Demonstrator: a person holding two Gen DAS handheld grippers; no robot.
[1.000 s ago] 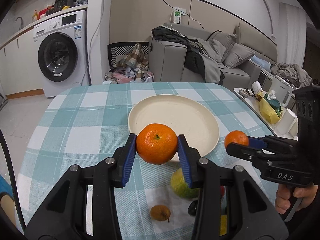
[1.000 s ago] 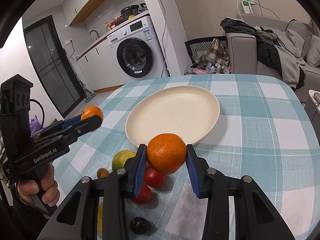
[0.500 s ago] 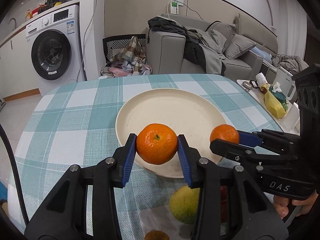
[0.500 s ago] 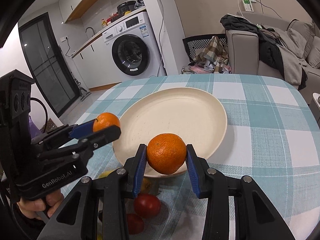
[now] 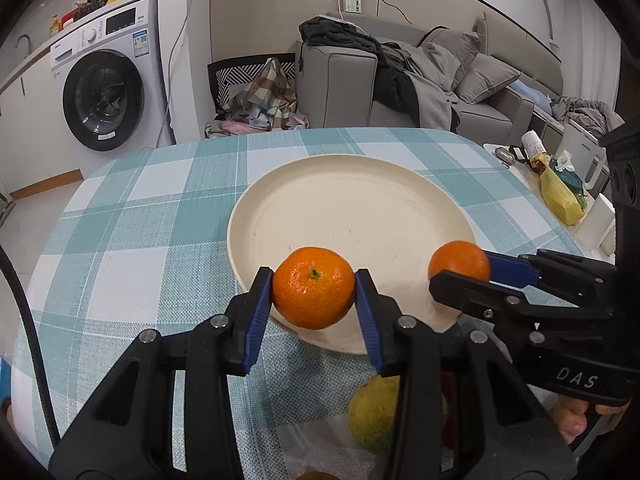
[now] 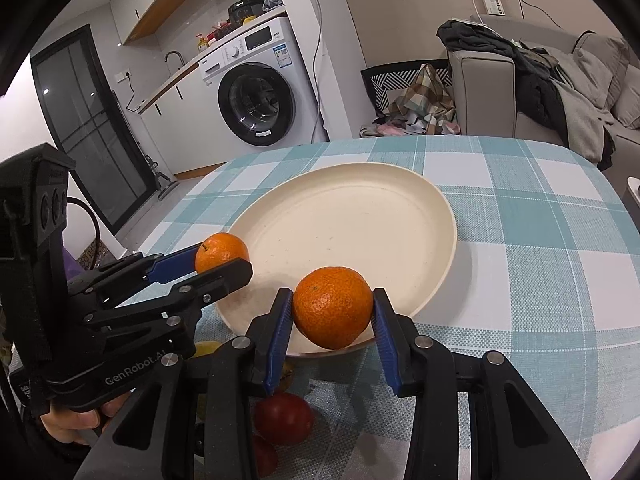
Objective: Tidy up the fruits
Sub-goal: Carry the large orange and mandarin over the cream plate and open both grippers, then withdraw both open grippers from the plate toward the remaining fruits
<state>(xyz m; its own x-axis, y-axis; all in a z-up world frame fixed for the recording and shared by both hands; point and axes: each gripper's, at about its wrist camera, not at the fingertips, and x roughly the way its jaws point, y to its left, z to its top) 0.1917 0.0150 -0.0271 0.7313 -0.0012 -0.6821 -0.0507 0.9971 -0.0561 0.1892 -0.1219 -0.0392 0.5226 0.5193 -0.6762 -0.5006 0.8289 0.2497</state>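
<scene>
Both grippers were clamped on fruit: left gripper [image 5: 314, 298] squeezed one orange [image 5: 313, 298], right gripper [image 6: 332, 308] another orange [image 6: 333, 307], over the plate's [image 5: 360, 204] near rim.

Even indoor light fills both views, fairly bright, with no harsh glare. The round cream plate [image 5: 360, 208] shows a dull sheen only. Soft shadows fall under the black plastic gripper fingers [image 6: 276, 332] at the lower frame. Fisheye bending curves the walls, and dark vignetting rings every corner. Focus is sharp throughout.
</scene>
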